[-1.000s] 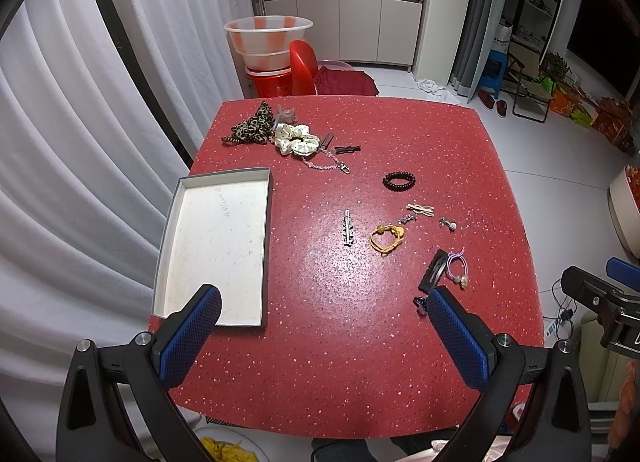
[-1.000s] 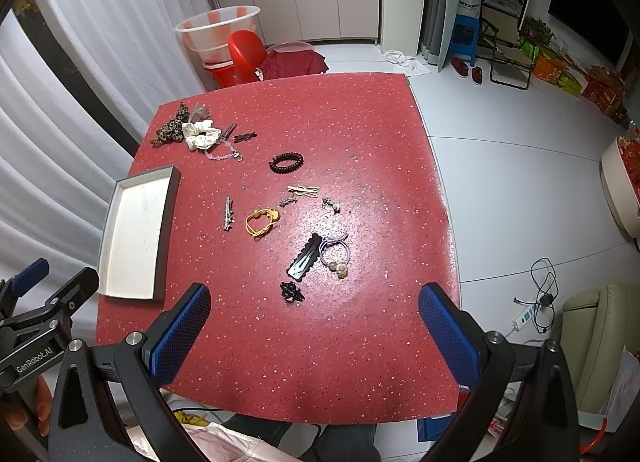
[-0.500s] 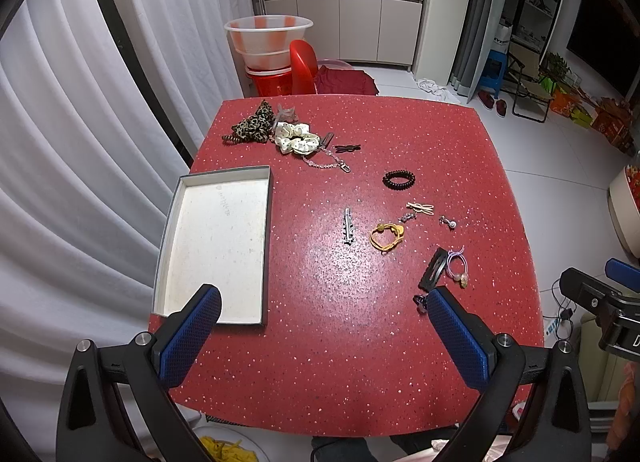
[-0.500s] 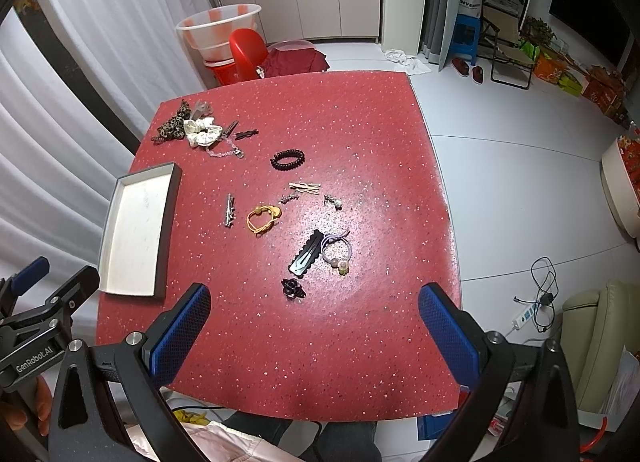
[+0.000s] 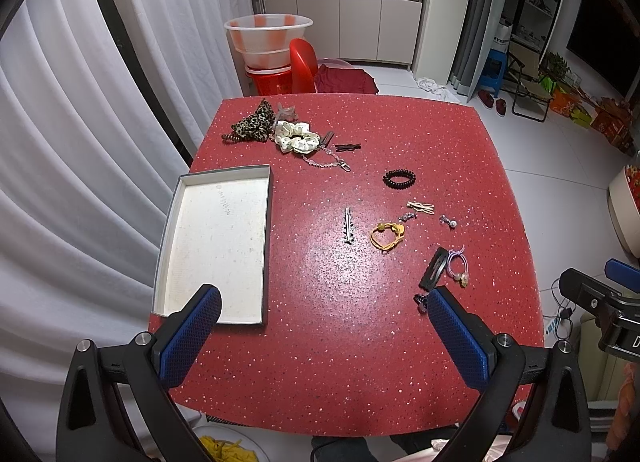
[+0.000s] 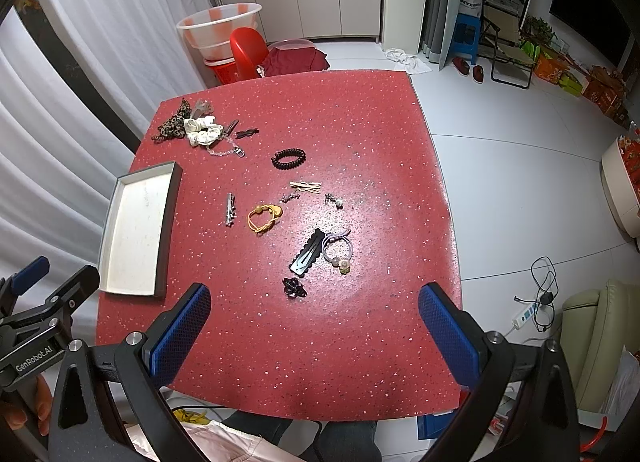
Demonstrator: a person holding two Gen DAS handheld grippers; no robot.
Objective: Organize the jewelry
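Note:
An empty grey-rimmed tray (image 5: 224, 178) (image 6: 170, 214) lies on the left of the red table (image 5: 360, 342) (image 6: 360, 122). Hair and jewelry pieces are scattered on it: a leopard scrunchie (image 5: 250, 126), a white scrunchie (image 5: 298, 137), a black coil tie (image 5: 399, 179) (image 6: 288, 158), a silver clip (image 5: 349, 225) (image 6: 229, 209), an orange tie (image 5: 387, 236) (image 6: 264, 216), a black snap clip (image 5: 433, 273) (image 6: 307, 257), a purple tie (image 6: 337, 248). My left gripper (image 5: 326, 334) and right gripper (image 6: 314, 332) are open, empty, high above the near edge.
White curtains hang on the left. A red chair (image 5: 302, 70) and stacked basins (image 5: 268, 42) stand beyond the table's far edge. A power strip with a cable (image 6: 536, 310) lies on the floor at the right. A small black flower clip (image 6: 294, 287) lies nearest my right gripper.
Both grippers have shifted only slightly over the table. Nothing on the table has moved.

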